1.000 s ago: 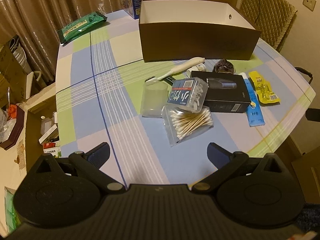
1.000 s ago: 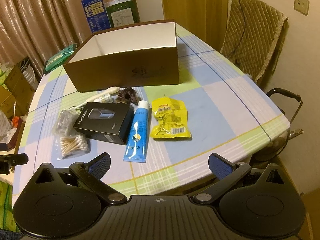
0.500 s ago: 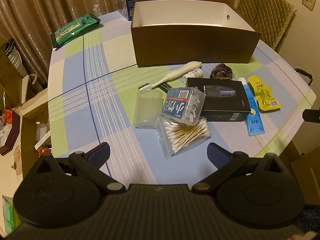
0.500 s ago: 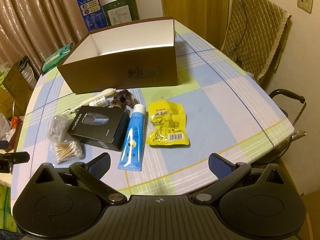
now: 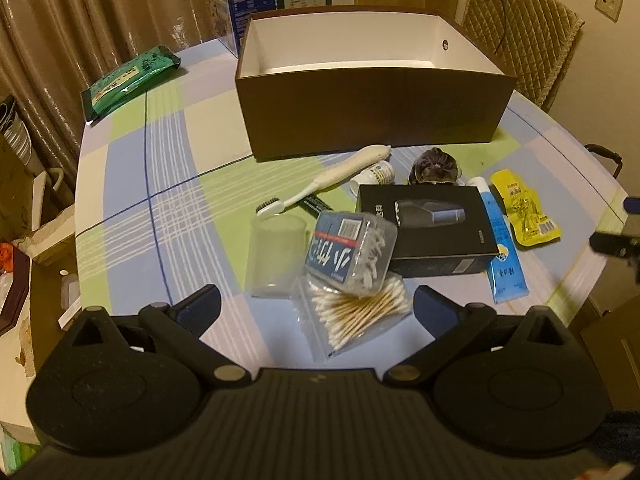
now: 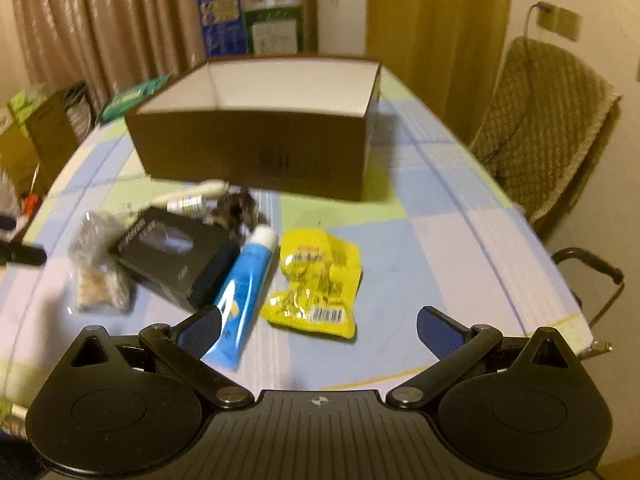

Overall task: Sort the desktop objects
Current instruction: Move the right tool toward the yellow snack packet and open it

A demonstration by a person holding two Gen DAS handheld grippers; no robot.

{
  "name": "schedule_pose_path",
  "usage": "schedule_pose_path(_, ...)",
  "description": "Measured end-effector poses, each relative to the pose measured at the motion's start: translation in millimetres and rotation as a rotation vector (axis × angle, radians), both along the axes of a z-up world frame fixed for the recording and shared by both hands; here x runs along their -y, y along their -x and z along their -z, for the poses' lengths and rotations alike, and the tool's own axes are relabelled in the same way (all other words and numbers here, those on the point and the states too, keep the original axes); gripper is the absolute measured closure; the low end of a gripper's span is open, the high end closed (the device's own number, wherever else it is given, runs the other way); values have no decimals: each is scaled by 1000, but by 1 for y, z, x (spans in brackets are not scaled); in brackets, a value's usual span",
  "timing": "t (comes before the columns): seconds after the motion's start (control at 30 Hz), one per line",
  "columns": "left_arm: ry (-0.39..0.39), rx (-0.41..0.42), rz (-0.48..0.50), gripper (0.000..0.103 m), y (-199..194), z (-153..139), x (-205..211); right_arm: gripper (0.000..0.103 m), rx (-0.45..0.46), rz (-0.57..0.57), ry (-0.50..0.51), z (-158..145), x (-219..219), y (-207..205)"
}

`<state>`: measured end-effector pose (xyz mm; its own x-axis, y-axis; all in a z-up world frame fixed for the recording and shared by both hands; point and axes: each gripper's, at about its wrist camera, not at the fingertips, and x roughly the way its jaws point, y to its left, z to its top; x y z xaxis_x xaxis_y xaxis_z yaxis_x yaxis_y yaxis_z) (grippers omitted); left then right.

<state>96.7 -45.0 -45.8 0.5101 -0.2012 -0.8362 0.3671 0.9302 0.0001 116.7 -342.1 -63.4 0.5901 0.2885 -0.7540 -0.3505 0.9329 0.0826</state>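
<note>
Left wrist view: the bag of cotton swabs (image 5: 358, 314) lies on the checked tablecloth (image 5: 160, 184) between my left claw's (image 5: 316, 306) spread fingers, with the clear box of floss picks (image 5: 352, 252) leaning on it and an empty clear tub (image 5: 276, 254) beside that. Behind them sit the black shaver box (image 5: 430, 228), blue tube (image 5: 500, 252) and yellow packet (image 5: 522, 212) — all outside the open brown box (image 5: 372, 120), which looks empty. Over the last second both claws have closed in on the clutter: the swabs now sit near my left fingertips, and in the blurred right wrist view the blue tube (image 6: 242, 284) and yellow packet (image 6: 316, 280) lie just ahead of my right claw (image 6: 318, 326), also spread wide and holding nothing. Sorting has not begun — I judge the first pickups are imminent.
</note>
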Motion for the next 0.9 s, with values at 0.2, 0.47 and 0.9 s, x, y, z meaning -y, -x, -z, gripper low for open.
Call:
schedule_pose_path(0.2,3,0,5,2,-10,5,9,2,-95,67,-62,22,13,-23)
schedule_pose_path(0.47,-4,-9,3,2,-26,13,17,2,-113,63,-28,43,-3,-52)
schedule_pose_path(0.9,-8,-40,41,2,-46,25,28,25,-150,80,6,75,-18,-95)
